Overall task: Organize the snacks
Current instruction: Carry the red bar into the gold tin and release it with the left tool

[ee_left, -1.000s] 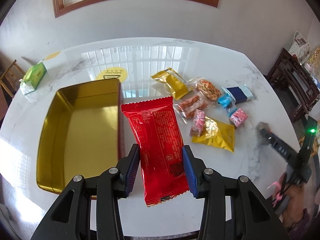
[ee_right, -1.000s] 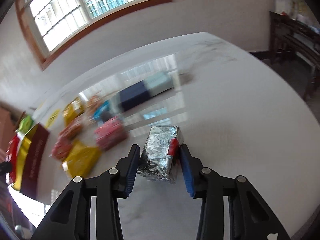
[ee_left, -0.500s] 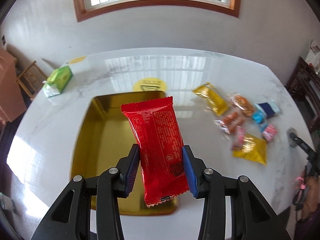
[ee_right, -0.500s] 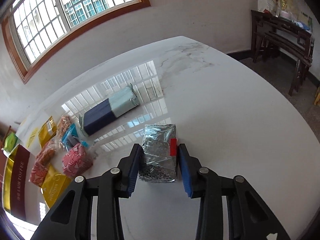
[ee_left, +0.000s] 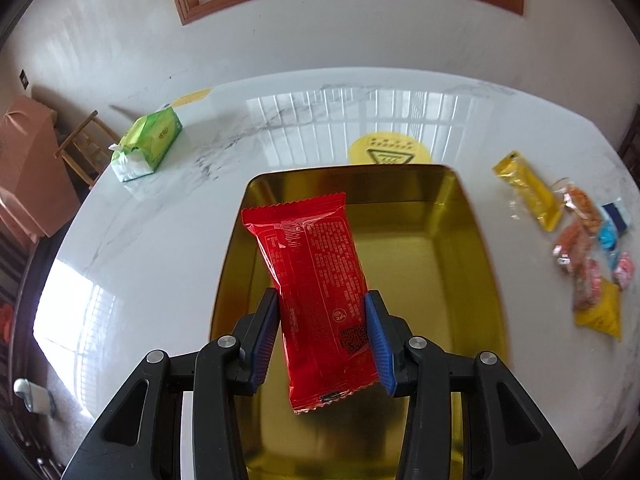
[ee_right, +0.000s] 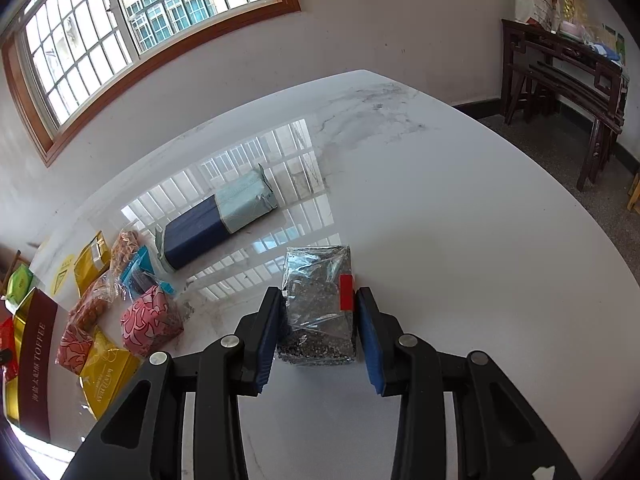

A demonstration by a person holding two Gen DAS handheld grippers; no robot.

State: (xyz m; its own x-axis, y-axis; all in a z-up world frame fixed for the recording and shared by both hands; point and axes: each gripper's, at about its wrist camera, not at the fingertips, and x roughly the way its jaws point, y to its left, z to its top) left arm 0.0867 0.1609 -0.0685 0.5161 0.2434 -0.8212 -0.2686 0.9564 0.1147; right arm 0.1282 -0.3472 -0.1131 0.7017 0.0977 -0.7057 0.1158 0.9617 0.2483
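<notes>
Red packet [ee_left: 316,296]: we carried it from beside the gold tin [ee_left: 452,248] to above it, ready to drop.
Left gripper [ee_left: 322,334]: fingers clamped on it.
Right gripper [ee_right: 316,330]: fingers narrowed around the clear-wrapped block [ee_right: 318,304], right of the tin on the worktop [ee_right: 460,240].

two steep wrist views, shared table [ee_left: 168,216]

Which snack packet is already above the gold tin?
The red foil packet, held by the left gripper over the gold tin; all others lie on the table.
</notes>
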